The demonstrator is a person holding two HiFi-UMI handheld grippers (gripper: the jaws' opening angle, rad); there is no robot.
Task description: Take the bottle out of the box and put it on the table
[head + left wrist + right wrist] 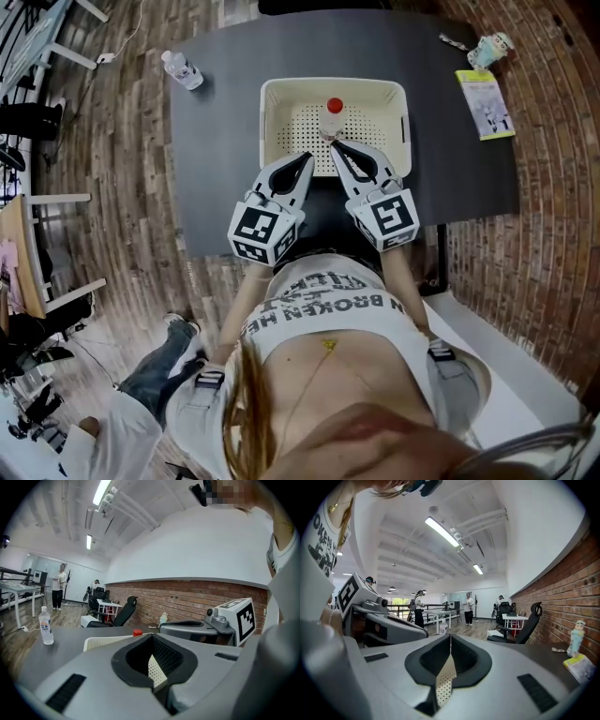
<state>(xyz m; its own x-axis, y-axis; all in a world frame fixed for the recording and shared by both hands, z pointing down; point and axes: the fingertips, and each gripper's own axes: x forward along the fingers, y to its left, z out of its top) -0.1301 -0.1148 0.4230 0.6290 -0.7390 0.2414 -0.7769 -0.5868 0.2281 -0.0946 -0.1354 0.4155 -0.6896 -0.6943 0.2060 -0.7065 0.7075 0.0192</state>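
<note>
Fingers (together) over box rim

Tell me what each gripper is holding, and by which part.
Nothing is held. The left gripper and the right gripper both have their jaws shut on nothing; the bottle stands ungripped in the box.

Right gripper, jaws together, above box

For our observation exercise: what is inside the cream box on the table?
A red-capped bottle stands on the holed floor of the box. The left gripper and right gripper cover the near edge, so that strip cannot be seen.
</note>
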